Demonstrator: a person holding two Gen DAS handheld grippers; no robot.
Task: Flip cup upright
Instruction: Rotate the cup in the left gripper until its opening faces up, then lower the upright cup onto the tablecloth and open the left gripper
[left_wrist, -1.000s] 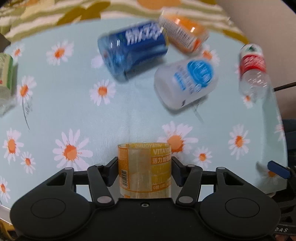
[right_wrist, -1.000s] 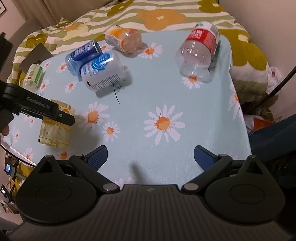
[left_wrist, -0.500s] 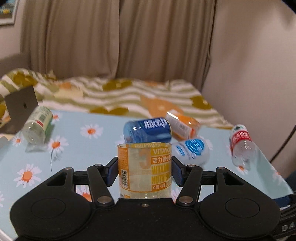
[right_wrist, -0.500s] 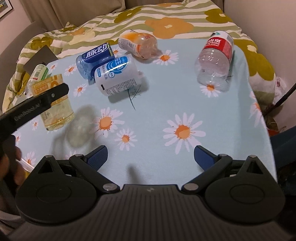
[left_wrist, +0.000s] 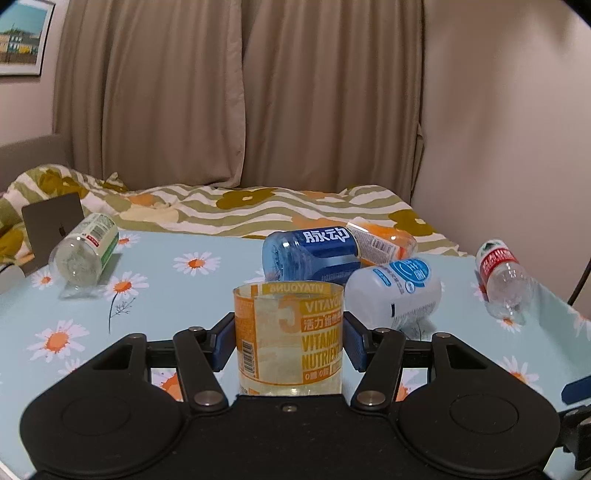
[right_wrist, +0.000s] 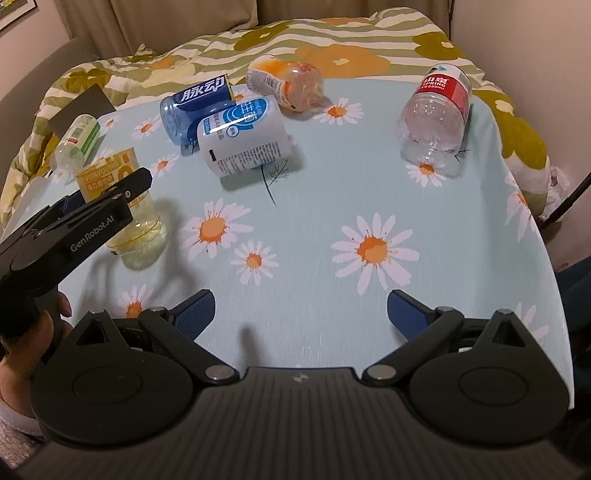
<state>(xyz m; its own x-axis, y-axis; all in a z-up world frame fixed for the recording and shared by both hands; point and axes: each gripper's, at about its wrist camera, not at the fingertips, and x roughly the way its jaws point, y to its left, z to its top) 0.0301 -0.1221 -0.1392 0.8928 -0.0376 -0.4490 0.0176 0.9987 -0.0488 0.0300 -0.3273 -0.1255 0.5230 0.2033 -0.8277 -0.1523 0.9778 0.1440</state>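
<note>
A clear cup with an orange-yellow label (left_wrist: 289, 338) stands upright, open end up, between my left gripper's fingers. My left gripper (left_wrist: 289, 341) is shut on it. In the right wrist view the same cup (right_wrist: 125, 210) sits at the table's left side with its base on or just above the cloth, and the left gripper (right_wrist: 99, 206) clamps its upper half. My right gripper (right_wrist: 301, 312) is open and empty, low over the table's front edge.
Several cut bottles lie on their sides on the daisy tablecloth (right_wrist: 332, 206): blue (right_wrist: 195, 105), white (right_wrist: 243, 138), orange (right_wrist: 284, 81), red-labelled clear (right_wrist: 437, 110), green-labelled (right_wrist: 75, 142). A laptop (left_wrist: 51, 225) and a bed lie behind.
My left gripper has rotated from pointing down at the table to level, turning the held cup upright and lowering it towards the cloth. The right gripper moved back slightly and stayed open.
</note>
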